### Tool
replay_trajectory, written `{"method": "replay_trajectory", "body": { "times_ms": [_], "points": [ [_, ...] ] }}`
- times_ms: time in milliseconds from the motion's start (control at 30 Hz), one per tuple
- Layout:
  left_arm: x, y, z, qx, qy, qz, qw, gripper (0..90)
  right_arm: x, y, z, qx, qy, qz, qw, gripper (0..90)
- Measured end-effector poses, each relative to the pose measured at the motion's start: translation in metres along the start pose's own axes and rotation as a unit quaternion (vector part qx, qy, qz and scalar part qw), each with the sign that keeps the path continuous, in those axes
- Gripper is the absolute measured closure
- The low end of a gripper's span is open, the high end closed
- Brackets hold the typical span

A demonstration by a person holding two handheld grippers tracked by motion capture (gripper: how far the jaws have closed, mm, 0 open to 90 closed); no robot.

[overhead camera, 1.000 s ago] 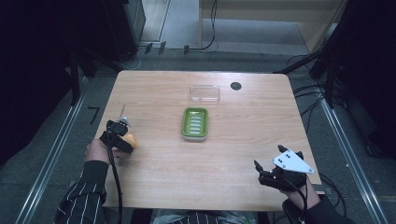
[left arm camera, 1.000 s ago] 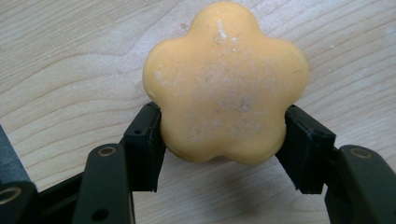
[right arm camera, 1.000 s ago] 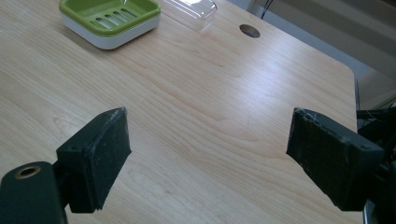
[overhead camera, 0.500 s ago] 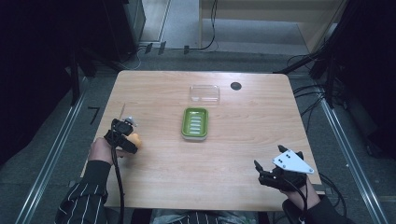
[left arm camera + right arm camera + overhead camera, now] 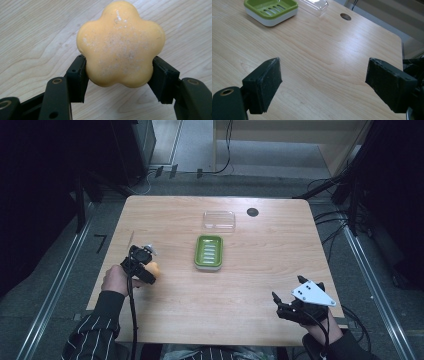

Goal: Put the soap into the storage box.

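- We see the left gripper [image 5: 119, 75] at the near left of the wooden bench [image 5: 260, 285], clenched on an orange flower-shaped soap [image 5: 121, 43].
- In the left gripper view, the two black jaws press the soap's lower lobes from either side, and the soap's pale, speckled top face fills the space above them, with bench wood grain behind it.
- From the high view, the soap [image 5: 152, 269] shows as a small orange spot at the tip of the left gripper [image 5: 146, 270], close to the bench's left edge; we cannot tell whether it touches the bench surface or sits just above it.
- The person's left hand [image 5: 116, 280] holds that gripper, with a striped sleeve [image 5: 97, 325] coming in from the near edge.
- The right gripper [image 5: 284, 306] rests at the near right corner of the bench, released: in the right gripper view its jaws stand wide apart with bare wood between them.
- A green soap dish [image 5: 209, 252] with a slotted floor sits near the middle of the bench, well apart from both grippers.
- A clear plastic lid [image 5: 219, 220] lies just beyond the dish on the far side, apart from it.
- A round dark hole [image 5: 252, 212] sits in the bench to the right of the lid.
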State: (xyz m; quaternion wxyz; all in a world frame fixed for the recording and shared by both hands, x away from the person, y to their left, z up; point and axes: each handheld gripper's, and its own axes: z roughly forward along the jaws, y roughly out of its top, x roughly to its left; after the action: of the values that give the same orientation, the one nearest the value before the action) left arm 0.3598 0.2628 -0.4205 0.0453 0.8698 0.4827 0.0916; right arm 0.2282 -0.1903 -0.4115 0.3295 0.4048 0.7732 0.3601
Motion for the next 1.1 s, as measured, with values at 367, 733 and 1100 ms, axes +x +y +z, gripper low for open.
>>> {"method": "replay_trajectory", "body": {
  "times_ms": [367, 733, 1100],
  "points": [
    [-0.011, 0.018, 0.0, 0.003, -0.005, 0.022, 0.9997, 39.3, 0.0, 0.0, 0.0, 0.0, 0.001, 0.0, 1.0, 13.7],
    [-0.018, 0.037, 0.001, 0.0, -0.004, 0.041, 0.9992, 39.3, 0.0, 0.0, 0.0, 0.001, 0.002, 0.001, 1.0, 13.7],
    [-0.024, 0.054, -0.002, -0.006, -0.011, 0.058, 0.9982, 39.3, -0.001, 0.0, 0.0, 0.0, 0.002, 0.0, 1.0, 13.7]
  ]
}}
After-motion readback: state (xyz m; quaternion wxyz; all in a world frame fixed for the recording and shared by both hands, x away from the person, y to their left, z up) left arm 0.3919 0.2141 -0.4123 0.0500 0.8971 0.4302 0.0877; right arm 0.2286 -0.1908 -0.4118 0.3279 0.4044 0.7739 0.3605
